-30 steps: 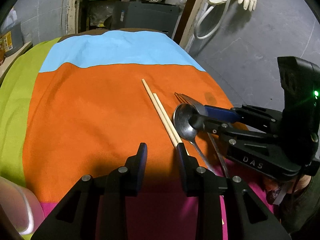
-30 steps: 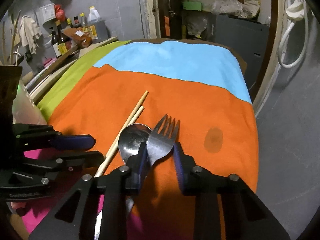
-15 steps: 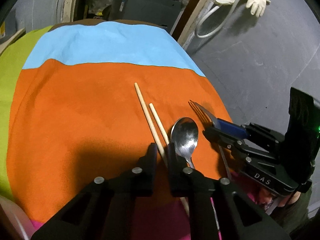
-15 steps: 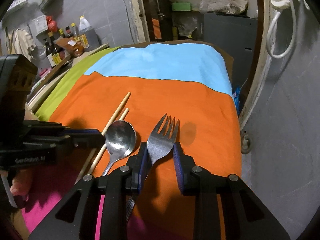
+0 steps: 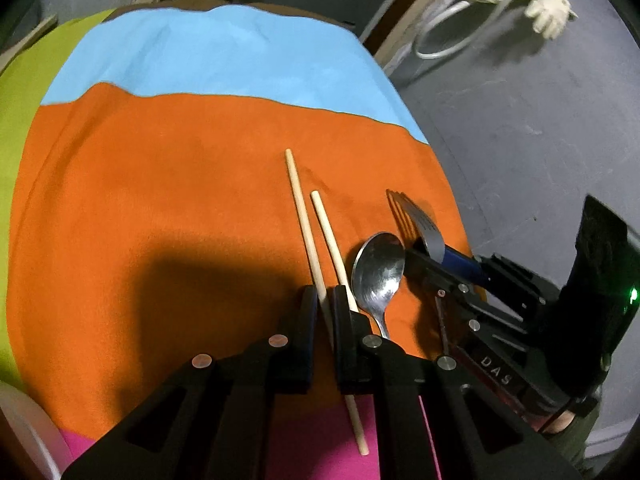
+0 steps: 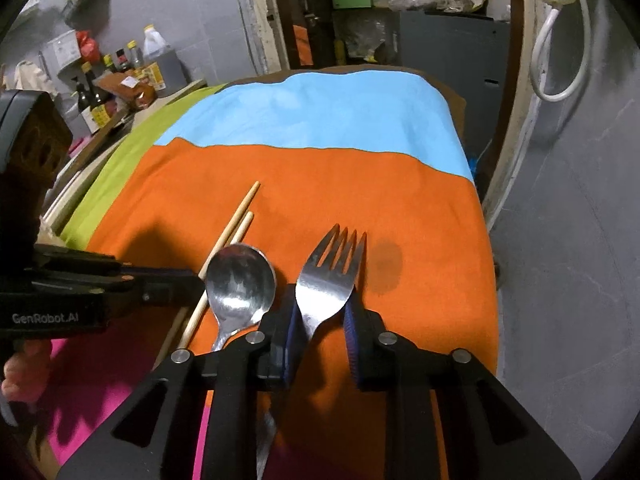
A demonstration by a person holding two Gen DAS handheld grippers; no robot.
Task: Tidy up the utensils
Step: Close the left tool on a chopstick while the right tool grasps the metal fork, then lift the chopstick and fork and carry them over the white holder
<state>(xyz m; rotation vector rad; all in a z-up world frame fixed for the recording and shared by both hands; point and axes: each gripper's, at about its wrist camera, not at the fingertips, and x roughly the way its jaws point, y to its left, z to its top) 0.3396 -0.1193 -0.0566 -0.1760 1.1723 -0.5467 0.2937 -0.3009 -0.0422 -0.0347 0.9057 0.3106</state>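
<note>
Two wooden chopsticks lie side by side on the orange cloth. My left gripper is shut on the longer chopstick; the shorter one passes under its right finger. A metal spoon lies just to the right. My right gripper straddles a metal fork with a visible gap on the right side; the fork rests on the cloth. The spoon and the chopsticks show left of it.
The table's right edge drops to a grey floor. A dark spot marks the cloth by the fork. Bottles stand on a shelf at far left. A white container rim sits at lower left.
My left gripper has moved right and shut on the longer chopstick. My right gripper has carried the fork to the right, apart from the spoon, and its jaws have widened a little.
</note>
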